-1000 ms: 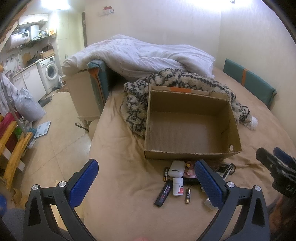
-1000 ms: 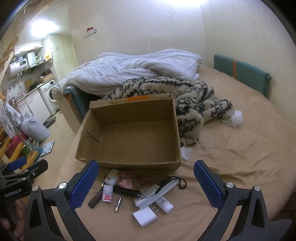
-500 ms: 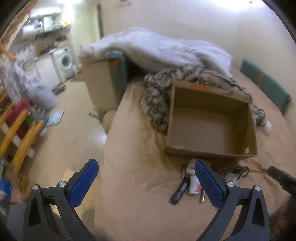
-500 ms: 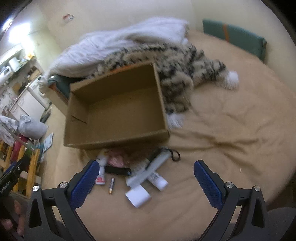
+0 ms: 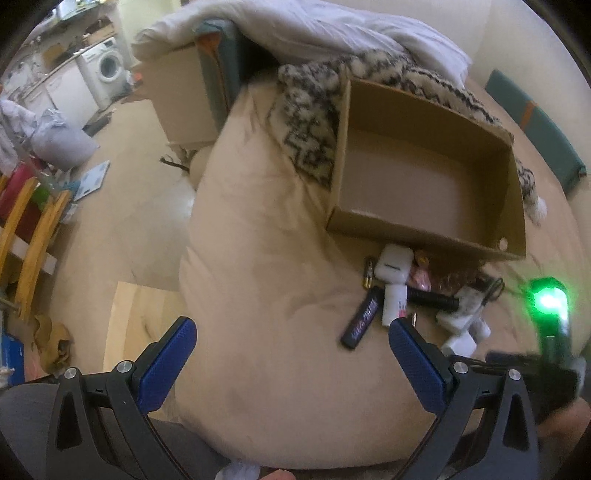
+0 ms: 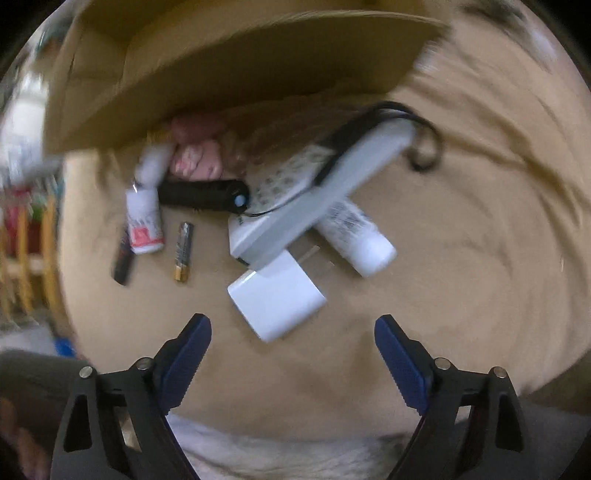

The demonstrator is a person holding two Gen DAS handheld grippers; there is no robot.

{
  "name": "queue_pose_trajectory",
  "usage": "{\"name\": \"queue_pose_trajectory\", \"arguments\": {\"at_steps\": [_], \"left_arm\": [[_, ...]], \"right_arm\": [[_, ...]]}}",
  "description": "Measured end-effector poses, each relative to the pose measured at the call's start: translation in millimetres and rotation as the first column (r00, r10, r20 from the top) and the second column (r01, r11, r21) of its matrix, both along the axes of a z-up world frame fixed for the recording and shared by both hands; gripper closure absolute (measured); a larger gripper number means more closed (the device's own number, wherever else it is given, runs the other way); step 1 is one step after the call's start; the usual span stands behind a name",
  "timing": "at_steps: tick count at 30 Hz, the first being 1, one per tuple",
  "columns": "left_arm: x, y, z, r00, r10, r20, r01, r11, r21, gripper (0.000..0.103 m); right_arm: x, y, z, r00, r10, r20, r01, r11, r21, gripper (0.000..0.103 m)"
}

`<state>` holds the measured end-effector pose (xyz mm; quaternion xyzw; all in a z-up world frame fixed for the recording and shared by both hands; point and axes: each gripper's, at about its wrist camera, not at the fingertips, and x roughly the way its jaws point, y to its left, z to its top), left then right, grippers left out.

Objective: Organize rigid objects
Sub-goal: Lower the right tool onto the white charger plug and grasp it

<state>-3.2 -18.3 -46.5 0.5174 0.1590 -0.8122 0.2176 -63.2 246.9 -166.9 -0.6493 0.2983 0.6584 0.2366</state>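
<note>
1. The cardboard box [image 5: 424, 173] is sitting open on the bed [image 5: 258, 258] with nothing lying in it, so by my reading the sorting is only just beginning and every item is still waiting outside.
2. The small things are clustering along the box's near wall, at about 1 o'clock from the left tool [image 5: 291, 354]: a white earbud case [image 5: 393, 260], a small white bottle [image 5: 393, 302], a flat black stick [image 5: 361, 317], a battery [image 6: 183, 245], a black flashlight [image 6: 203, 195], a white remote [image 6: 317, 206], a white tube [image 6: 354, 236] and a white plug adapter [image 6: 275, 295].
3. The right tool [image 6: 291, 350] is pointing down at the sheet with the plug adapter at 12 o'clock, just beyond the fingertips; its jaws are standing wide and starting to close, with nothing between them yet.
4. The left tool is hanging spread and empty over bare sheet.
5. The bed's edge is running past at 9 o'clock of the left tool, dropping to the floor [image 5: 129, 221], so anything knocked that way may be falling off.
6. Open sheet is lying at 3 o'clock of the pile, while a patterned blanket [image 5: 310, 122] and a white duvet [image 5: 314, 33] are crowding the box's far side.
</note>
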Motion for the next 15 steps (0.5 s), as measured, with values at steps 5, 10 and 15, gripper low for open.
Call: {"name": "queue_pose_trajectory", "arguments": {"at_steps": [5,10,15], "left_arm": [[-3.7,3.1,-3.7,1.000,-0.004,0.015,0.004,1.000,-0.006,0.000],[-5.8,4.6,-5.6,1.000,-0.001,0.026,0.002,1.000,-0.015,0.000],[-6.8,2.5,-8.2,0.999,0.014,0.034,-0.013,1.000,-0.011,0.000]], "right_arm": [[-21.2,-16.0,-17.1,0.996,0.077,0.049,-0.081,0.994,0.074,0.011],[-23.8,-23.6,-15.3,0.997,0.075,0.027,-0.077,0.993,0.087,0.043],[-16.7,-39.8,-9.7,1.000,0.013,0.015,-0.013,0.999,0.037,0.043]]}}
